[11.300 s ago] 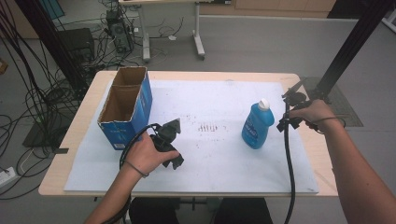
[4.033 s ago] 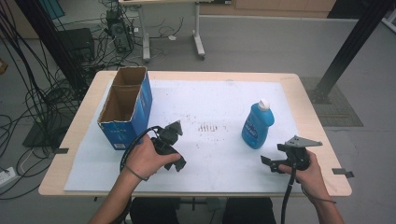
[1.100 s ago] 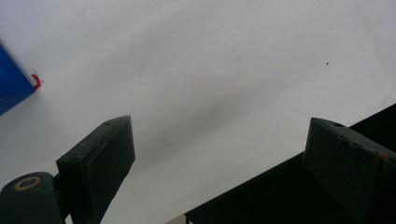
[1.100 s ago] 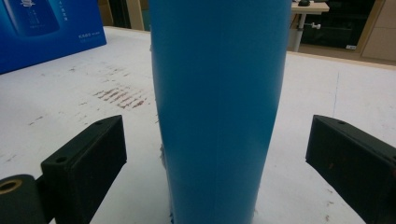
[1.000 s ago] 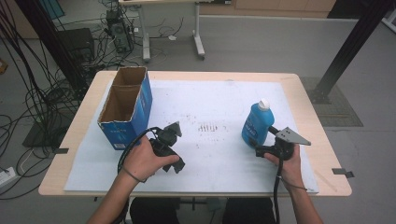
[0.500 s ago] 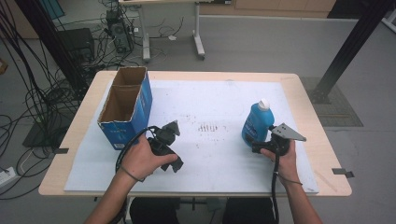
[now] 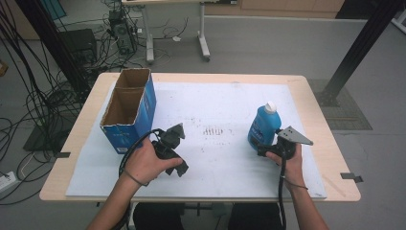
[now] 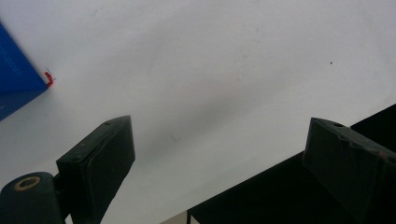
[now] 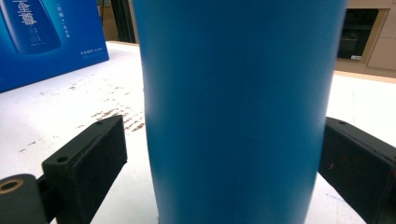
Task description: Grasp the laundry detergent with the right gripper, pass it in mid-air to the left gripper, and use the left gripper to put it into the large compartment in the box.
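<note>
A blue bottle [image 7: 264, 125] with a white cap stands upright on the white sheet at the right. My right gripper [image 7: 262, 149] reaches its base from the near side. In the right gripper view the bottle [image 9: 236, 107] stands between the jaws of my right gripper [image 9: 219, 154], which is open, with a gap showing at the left pad [image 9: 93, 158]. My left gripper [image 7: 173, 139] rests near the middle-left of the sheet, just right of the blue box. Seen in its own view, my left gripper [image 8: 217, 154] is open over bare white sheet.
An open blue cardboard box [image 7: 128, 111] stands at the left of the table; its corner [image 8: 18, 79] shows in the left gripper view and its printed side [image 9: 46, 37] behind the bottle. A smudged patch [image 7: 215, 130] marks the sheet's middle. The wooden table edge [image 7: 330, 143] runs right of the bottle.
My right gripper has moved from the near right in toward the bottle, and its jaws now stand on either side of the base. The left gripper has stayed put.
</note>
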Action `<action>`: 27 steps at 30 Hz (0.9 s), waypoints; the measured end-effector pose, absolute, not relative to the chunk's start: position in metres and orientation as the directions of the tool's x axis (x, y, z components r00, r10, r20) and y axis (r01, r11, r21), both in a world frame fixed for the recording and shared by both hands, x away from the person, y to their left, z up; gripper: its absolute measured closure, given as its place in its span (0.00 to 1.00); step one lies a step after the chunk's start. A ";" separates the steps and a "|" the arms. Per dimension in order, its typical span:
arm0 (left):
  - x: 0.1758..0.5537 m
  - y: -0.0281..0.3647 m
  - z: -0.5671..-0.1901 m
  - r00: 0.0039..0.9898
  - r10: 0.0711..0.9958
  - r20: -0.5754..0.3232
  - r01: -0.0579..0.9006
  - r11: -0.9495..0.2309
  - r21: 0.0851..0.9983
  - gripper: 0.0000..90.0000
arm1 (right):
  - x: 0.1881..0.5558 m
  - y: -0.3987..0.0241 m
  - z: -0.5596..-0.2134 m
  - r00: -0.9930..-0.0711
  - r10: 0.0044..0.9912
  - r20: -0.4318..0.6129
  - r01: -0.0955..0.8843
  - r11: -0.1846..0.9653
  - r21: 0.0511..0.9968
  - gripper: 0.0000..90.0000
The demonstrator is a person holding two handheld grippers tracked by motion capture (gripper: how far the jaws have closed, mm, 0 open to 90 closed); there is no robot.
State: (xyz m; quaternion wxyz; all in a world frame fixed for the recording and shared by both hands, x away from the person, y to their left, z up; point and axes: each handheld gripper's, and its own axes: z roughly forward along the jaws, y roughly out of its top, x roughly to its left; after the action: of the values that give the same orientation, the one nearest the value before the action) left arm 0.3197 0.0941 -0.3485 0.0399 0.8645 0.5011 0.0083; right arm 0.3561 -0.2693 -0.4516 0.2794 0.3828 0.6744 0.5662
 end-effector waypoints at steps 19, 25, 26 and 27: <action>0.319 0.091 -0.349 0.504 0.864 -0.020 0.862 -0.501 0.077 0.10 | 0.355 -0.270 -0.451 -0.550 0.832 0.067 0.200 0.054 0.978 0.05; 0.319 0.091 -0.348 0.503 0.864 -0.018 0.862 -0.500 0.078 0.10 | 0.355 -0.270 -0.451 -0.549 0.833 0.069 0.199 0.051 0.979 0.05; 0.319 0.091 -0.348 0.503 0.864 -0.017 0.862 -0.500 0.078 0.10 | 0.355 -0.270 -0.451 -0.549 0.833 0.069 0.200 0.050 0.979 0.05; 0.319 0.091 -0.348 0.503 0.864 -0.018 0.862 -0.500 0.079 0.10 | 0.355 -0.270 -0.451 -0.548 0.833 0.072 0.201 0.048 0.978 0.05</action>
State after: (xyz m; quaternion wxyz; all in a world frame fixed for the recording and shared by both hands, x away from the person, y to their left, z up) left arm 0.3189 0.0907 -0.3480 0.0390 0.8660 0.4984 0.0119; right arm 0.3546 -0.2704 -0.4514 0.2764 0.3866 0.6690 0.5714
